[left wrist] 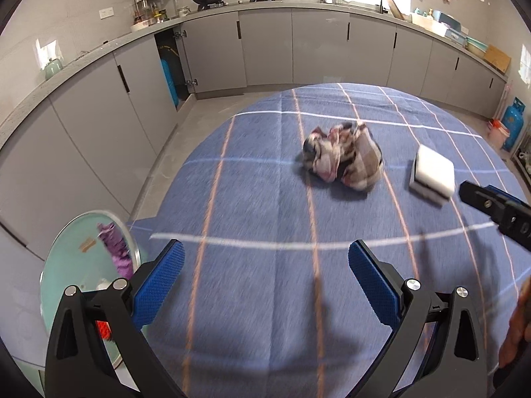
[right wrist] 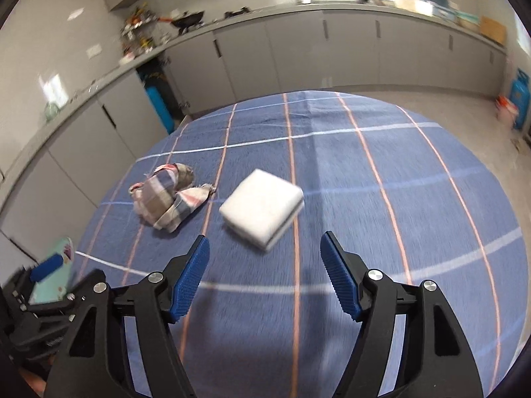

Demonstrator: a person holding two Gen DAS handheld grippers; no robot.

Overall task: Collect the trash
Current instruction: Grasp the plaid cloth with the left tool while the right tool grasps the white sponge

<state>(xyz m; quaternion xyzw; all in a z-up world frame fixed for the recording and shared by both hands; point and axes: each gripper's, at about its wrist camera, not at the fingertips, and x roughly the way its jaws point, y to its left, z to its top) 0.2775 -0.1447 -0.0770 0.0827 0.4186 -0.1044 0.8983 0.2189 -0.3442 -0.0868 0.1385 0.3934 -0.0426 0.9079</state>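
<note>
1. Two pieces of trash lie on the blue checked table (right wrist: pixel 365 172): a crumpled rag (right wrist: pixel 166 195) and, just beside it, a white sponge (right wrist: pixel 262 209) with a dark underside.
2. The bin (left wrist: pixel 66 232), pale green, stands on the floor off the table's near left edge, with something purple already in it.
3. The right gripper (right wrist: pixel 265 278) stands open with nothing between its blue pads, the sponge lying just ahead of the tips.
4. The left gripper (left wrist: pixel 265 278) is also spread wide and empty, over bare cloth, well short of the rag (left wrist: pixel 343 156).
5. Both point forward and slope down toward the tabletop. The right one's tip shows at the left camera's right edge, near the sponge (left wrist: pixel 431 174).
6. I'd say the step in hand is the reach for the sponge. To do it well, straddle its two long sides, come low enough to catch the whole block, and close only then.
7. The sponge is soft, so a gentle squeeze should do.
8. Leave the rag for the left gripper, nearer the bin.
</note>
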